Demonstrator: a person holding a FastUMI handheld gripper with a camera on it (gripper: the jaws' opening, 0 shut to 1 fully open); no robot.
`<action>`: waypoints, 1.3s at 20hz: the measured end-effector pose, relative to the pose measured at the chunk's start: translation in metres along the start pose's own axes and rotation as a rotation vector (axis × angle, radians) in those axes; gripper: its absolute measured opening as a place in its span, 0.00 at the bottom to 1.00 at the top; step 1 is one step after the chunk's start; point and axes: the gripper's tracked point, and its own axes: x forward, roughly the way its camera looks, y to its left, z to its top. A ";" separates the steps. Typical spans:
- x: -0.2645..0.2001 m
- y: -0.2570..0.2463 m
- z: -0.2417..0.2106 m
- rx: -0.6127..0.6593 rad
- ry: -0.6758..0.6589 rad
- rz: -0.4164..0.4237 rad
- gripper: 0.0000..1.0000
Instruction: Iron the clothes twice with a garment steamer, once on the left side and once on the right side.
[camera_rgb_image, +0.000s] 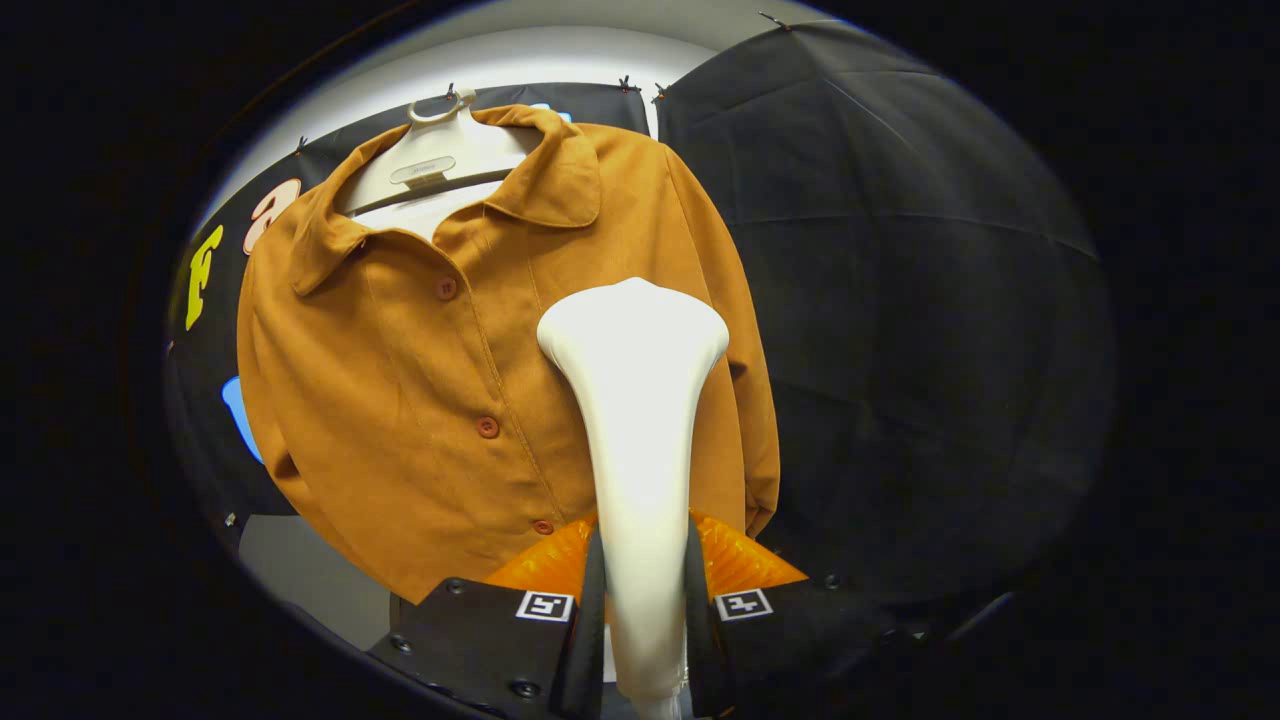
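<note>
A: So, what is the biggest thing?

B: It's the shirt. It is brown and hangs on a white hanger in front of the black wall. Its collar is open at the top. Three round buttons run down its front.

A: And the next biggest?

B: That is the steamer. It is white, with a thin handle and a wide head on top. It stands up straight in front of the right half of the shirt, beside the buttons. I cannot tell if its head touches the cloth.

A: What is the gripper doing?

B: Its two fingers press the steamer's handle, one on each side. So it is holding the steamer tight.
</note>
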 end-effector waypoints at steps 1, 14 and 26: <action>0.004 0.000 -0.006 0.000 0.016 -0.002 0.37; 0.022 -0.033 -0.108 0.032 0.245 -0.055 0.37; 0.015 -0.044 -0.181 0.057 0.392 -0.076 0.37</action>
